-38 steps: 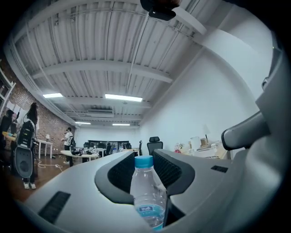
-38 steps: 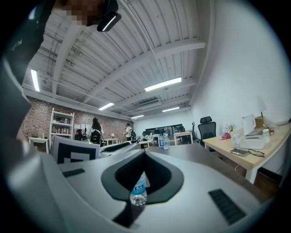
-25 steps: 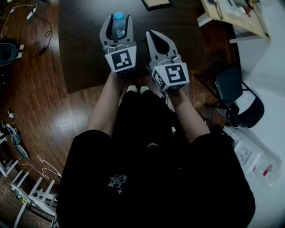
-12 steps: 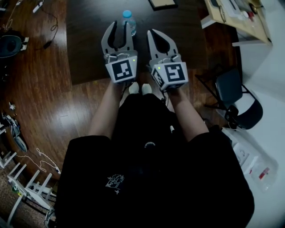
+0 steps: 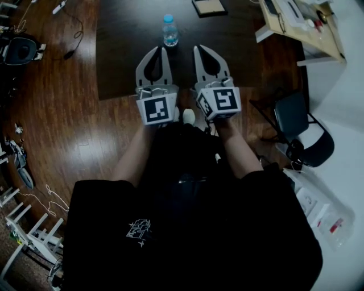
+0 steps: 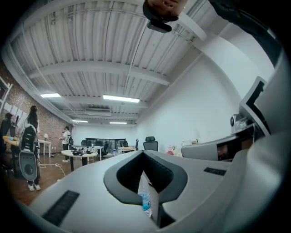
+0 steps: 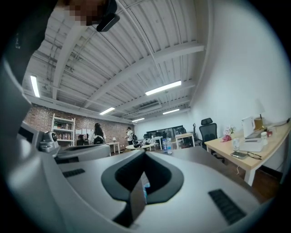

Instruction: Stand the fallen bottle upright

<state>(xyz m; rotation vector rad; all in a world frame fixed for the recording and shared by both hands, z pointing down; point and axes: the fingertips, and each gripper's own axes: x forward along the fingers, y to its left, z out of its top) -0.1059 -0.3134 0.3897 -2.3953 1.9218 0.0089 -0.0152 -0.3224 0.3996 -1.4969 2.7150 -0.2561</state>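
A clear water bottle (image 5: 169, 29) with a blue cap stands upright on the dark table (image 5: 128, 51), by itself. My left gripper (image 5: 161, 50) hangs a short way in front of it, nearer the person. Its jaws have just been closing and now meet with nothing between them. In the left gripper view the bottle (image 6: 145, 199) shows through the hollow below the joined tips of the left gripper (image 6: 143, 152). My right gripper (image 5: 197, 48) floats beside the left one, shut and empty. In the right gripper view its tips (image 7: 144, 152) meet.
A flat framed object (image 5: 207, 7) lies at the table's far edge. A light wooden desk (image 5: 296, 25) with clutter stands at the right, with a black chair (image 5: 298, 122) near it. Cables and gear lie on the wood floor at the left. People (image 6: 29, 150) stand far off.
The left gripper's jaws stood round the bottle; they drew back toward the person, left it standing, and shut. The right gripper also drew back a little.
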